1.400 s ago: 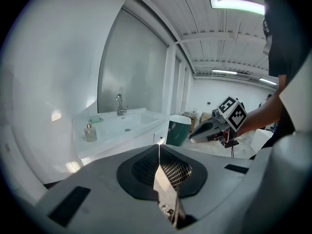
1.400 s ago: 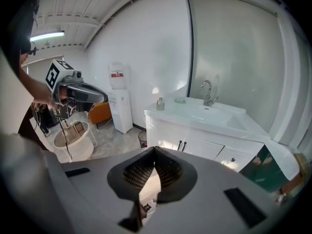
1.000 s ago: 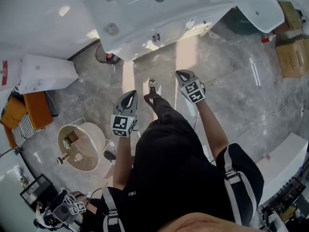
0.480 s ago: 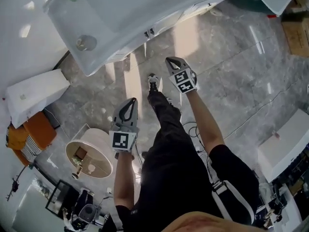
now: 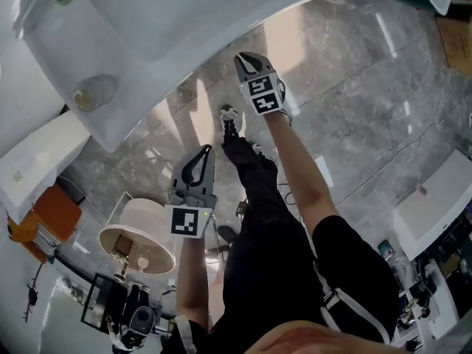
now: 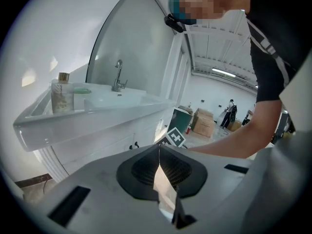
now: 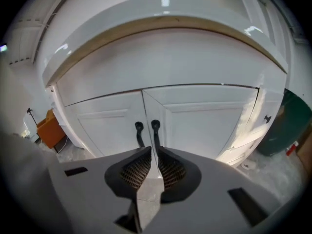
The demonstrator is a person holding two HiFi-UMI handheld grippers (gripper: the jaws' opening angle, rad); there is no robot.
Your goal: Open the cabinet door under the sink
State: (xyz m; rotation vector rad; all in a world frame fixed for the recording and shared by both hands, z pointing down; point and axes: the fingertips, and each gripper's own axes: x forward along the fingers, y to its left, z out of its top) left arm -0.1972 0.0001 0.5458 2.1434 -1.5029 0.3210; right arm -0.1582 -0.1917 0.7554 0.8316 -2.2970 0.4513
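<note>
The white cabinet [image 7: 195,121] under the sink fills the right gripper view, both doors closed. Two black handles [image 7: 155,130] stand side by side at the doors' centre seam. My right gripper [image 7: 152,151] is shut and empty, its tips just below and short of those handles. In the head view my right gripper [image 5: 247,59] reaches under the edge of the white sink counter [image 5: 147,28]. My left gripper [image 5: 205,152] hangs lower and further back, also shut and empty. The left gripper view shows the sink [image 6: 107,101] with its faucet [image 6: 118,77] from the side.
A bottle [image 6: 61,95] stands on the counter's left end. On the floor to the left lie a round cream basin [image 5: 140,234], a white box [image 5: 40,164] and an orange object [image 5: 44,216]. A green bin [image 7: 280,126] stands right of the cabinet.
The person has stepped closer to the vanity. My right gripper has moved forward and up to the cabinet front under the counter. My left gripper has stayed back.
</note>
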